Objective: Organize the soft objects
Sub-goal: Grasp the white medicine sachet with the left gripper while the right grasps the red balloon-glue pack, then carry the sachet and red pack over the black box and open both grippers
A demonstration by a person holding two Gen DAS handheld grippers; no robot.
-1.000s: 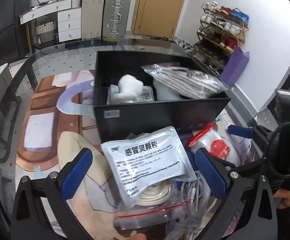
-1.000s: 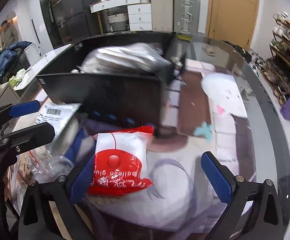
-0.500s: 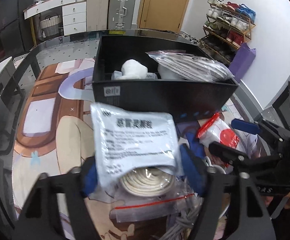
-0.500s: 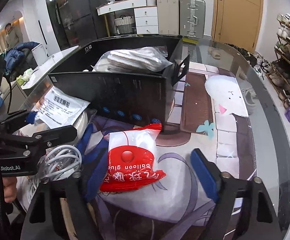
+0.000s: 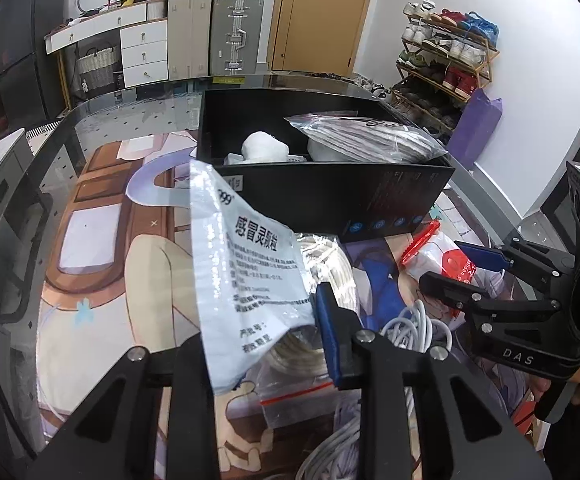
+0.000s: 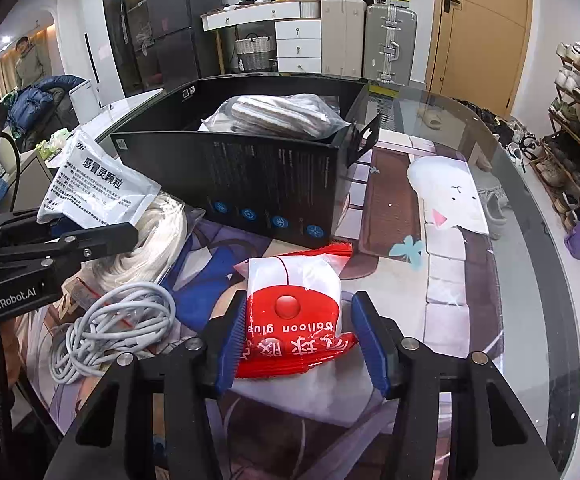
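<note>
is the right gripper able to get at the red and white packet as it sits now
Probably yes: the red and white packet already lies between the right gripper fingers, which have just been closing, with nothing above or beside it blocking.

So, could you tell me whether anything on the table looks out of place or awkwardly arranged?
The striped bag overhangs the black box's rim rather than sitting inside. Beside the box, a loose grey cable sprawls tangled on the mat, against a clear bag of white rope.
</note>
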